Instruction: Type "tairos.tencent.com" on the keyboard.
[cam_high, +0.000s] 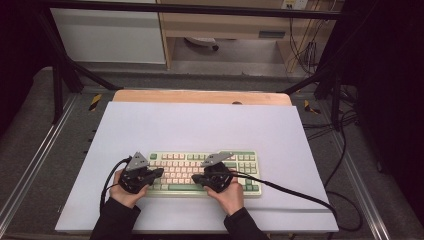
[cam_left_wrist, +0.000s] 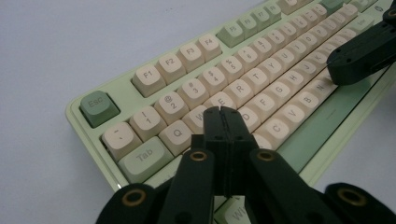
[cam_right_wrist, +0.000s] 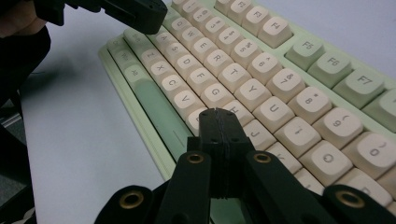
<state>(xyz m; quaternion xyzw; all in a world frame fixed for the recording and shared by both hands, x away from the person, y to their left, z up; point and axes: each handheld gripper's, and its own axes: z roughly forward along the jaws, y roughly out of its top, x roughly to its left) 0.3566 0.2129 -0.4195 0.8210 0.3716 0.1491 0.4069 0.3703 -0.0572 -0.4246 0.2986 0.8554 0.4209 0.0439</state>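
Note:
A pale green keyboard (cam_high: 175, 163) with cream keys lies near the front of the white tabletop (cam_high: 200, 125). My left gripper (cam_high: 160, 172) is shut, its tips low over the keyboard's left half. In the left gripper view, the closed jaws of the left gripper (cam_left_wrist: 222, 113) sit over the letter keys around W, S and D of the keyboard (cam_left_wrist: 243, 88). My right gripper (cam_high: 195, 178) is shut too, near the bottom letter row. In the right gripper view, the right gripper (cam_right_wrist: 217, 114) hovers by the H and B keys of the keyboard (cam_right_wrist: 252, 70), close to the space bar. Neither holds anything.
A wooden table edge (cam_high: 200, 96) shows behind the white top. Black frame poles (cam_high: 60, 65) stand at both back corners. A black cable (cam_high: 300, 195) trails from the right gripper across the table to the floor. A cabinet (cam_high: 110, 35) stands farther back.

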